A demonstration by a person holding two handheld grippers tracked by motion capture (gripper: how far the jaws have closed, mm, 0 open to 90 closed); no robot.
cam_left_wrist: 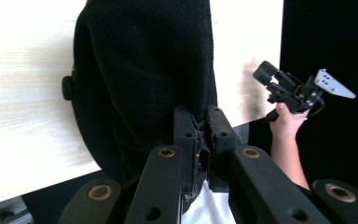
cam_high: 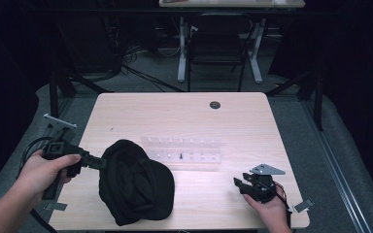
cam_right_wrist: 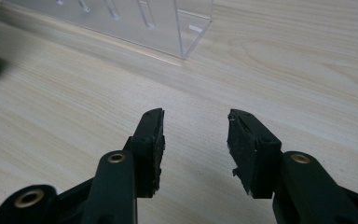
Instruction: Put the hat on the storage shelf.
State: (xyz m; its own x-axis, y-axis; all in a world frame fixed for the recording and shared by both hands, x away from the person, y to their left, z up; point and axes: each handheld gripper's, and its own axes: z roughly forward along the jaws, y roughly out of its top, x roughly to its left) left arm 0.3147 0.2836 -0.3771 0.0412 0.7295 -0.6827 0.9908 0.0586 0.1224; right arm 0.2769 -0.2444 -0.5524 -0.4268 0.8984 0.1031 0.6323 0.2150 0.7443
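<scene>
Black cap (cam_high: 135, 182) between left gripper's (cam_high: 98, 162) jaws

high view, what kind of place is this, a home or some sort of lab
Probably a lab or data-recording workspace, not a home: a bare wooden table ringed by black curtains, cables on the floor behind it, and an office chair at another desk.
</scene>
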